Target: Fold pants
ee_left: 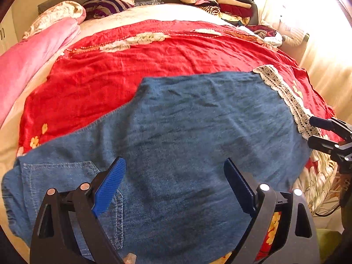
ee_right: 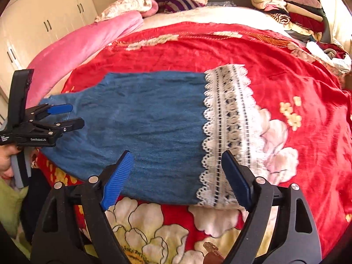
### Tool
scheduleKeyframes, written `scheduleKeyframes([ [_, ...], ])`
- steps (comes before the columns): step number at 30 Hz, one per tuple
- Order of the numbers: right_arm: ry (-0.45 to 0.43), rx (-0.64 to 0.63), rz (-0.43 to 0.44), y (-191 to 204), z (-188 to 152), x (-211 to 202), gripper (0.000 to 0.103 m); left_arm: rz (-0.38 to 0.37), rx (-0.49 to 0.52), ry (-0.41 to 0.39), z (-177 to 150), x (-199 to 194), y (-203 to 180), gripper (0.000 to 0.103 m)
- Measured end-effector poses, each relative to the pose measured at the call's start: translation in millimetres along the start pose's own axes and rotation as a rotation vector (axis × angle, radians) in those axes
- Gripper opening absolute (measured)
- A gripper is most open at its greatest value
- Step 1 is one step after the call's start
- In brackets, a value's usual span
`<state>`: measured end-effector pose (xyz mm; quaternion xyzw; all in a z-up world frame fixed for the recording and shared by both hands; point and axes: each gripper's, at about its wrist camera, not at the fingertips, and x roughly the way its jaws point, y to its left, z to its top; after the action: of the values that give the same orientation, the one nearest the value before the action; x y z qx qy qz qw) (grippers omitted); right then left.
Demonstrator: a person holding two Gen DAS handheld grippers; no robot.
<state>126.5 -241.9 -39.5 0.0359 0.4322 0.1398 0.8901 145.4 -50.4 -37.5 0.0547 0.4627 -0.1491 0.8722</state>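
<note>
Blue denim pants (ee_left: 187, 136) lie flat on the red bedspread (ee_left: 110, 70), folded lengthwise, with a white lace hem (ee_left: 283, 96) at the right and a back pocket at the lower left. My left gripper (ee_left: 175, 165) is open just above the waist part, holding nothing. In the right wrist view the pants (ee_right: 143, 121) run left to right with the lace hem (ee_right: 228, 132) at the right. My right gripper (ee_right: 176, 156) is open above the near edge beside the hem, empty. The left gripper also shows there (ee_right: 77, 115), open at the waist end.
A pink blanket (ee_left: 33, 61) lies along the bed's left side. A pile of folded clothes (ee_left: 220, 0) sits at the far right corner. Pillows (ee_left: 103, 5) lie at the headboard. White wardrobes (ee_right: 44, 22) stand to the left. Bright curtains (ee_left: 319, 33) hang at the right.
</note>
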Motion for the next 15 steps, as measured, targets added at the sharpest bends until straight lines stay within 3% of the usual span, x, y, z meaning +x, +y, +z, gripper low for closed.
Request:
scheduleKeyframes([
  [15,-0.101,0.072,-0.04,-36,0,-43,0.084,-0.004,0.066,-0.049,37,-20,-28,0.096],
])
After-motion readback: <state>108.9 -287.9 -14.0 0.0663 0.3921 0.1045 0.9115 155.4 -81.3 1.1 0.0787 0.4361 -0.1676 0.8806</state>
